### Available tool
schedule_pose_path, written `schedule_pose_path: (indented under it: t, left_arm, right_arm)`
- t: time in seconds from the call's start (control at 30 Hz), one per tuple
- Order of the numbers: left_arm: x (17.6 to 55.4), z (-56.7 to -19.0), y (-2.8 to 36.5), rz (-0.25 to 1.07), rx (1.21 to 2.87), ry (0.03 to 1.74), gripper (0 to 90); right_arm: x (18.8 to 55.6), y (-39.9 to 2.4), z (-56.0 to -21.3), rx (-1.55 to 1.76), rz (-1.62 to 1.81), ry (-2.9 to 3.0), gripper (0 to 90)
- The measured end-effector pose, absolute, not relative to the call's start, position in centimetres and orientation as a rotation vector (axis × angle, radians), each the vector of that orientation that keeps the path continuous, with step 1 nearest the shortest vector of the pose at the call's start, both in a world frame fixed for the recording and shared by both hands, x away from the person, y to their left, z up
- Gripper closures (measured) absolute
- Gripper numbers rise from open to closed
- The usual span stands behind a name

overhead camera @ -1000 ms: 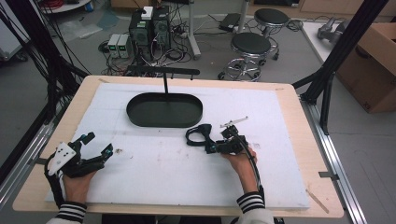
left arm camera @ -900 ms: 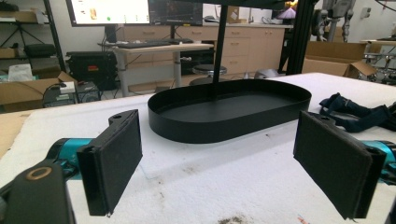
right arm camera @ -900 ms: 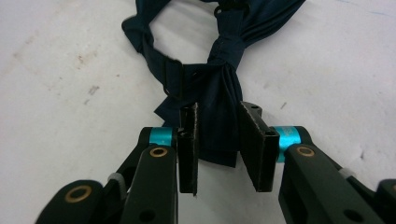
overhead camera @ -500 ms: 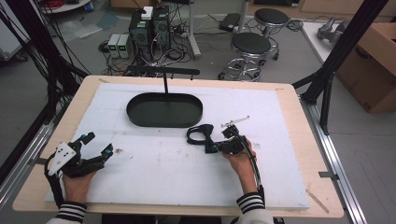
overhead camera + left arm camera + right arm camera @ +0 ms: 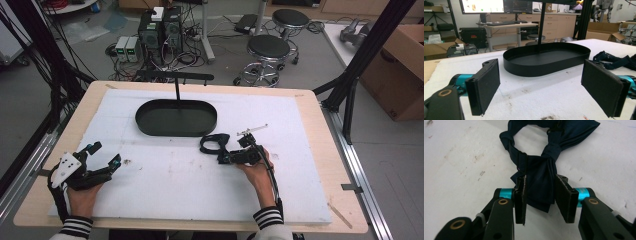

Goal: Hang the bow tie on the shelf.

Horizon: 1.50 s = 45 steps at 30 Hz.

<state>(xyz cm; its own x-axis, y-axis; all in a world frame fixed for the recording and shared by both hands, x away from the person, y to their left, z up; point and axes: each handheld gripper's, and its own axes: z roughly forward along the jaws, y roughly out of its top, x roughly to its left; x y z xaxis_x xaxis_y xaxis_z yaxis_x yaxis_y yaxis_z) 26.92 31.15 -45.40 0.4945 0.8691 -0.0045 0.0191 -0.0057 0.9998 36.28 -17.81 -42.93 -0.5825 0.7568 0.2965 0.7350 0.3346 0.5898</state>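
A dark navy bow tie (image 5: 212,143) with its looped strap lies on the white mat just in front of the black oval tray (image 5: 175,131). My right gripper (image 5: 222,155) lies low on the mat, pointing left at the tie. In the right gripper view, one wing of the bow tie (image 5: 540,182) lies flat between the narrowed jaws of the right gripper (image 5: 541,202), unsqueezed. My left gripper (image 5: 104,153) rests at the mat's near left, wide open and holding nothing. In the left gripper view, the left gripper (image 5: 549,92) faces the tray (image 5: 544,68) and the bow tie (image 5: 616,60).
A thin black post (image 5: 176,90) with a crossbar rises from the tray's far side. A small metal rod piece (image 5: 252,131) lies right of the tie. The white mat (image 5: 175,185) covers a wooden table; stools, computers and cables stand on the floor beyond.
The right gripper has crept slightly toward the bow tie, which stays in place. The left hand and its gripper have not moved.
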Motion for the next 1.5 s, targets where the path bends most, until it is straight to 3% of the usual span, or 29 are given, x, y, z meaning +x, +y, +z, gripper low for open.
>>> schedule_pose_path:
  t: [0.3,0.83,1.5]
  left_arm:
    - [26.9,-45.4,31.1,0.811,1.426,0.832,15.8]
    - [26.9,-45.4,31.1,0.811,1.427,0.831,15.8]
    - [26.9,-45.4,31.1,0.811,1.427,0.83,15.8]
  right_arm:
    - [36.4,-17.7,-43.2,1.442,1.107,2.553,59.1]
    - [35.7,-16.0,-42.7,1.296,0.93,2.539,81.7]
    - [34.9,-15.7,-41.3,1.171,1.071,2.444,82.5]
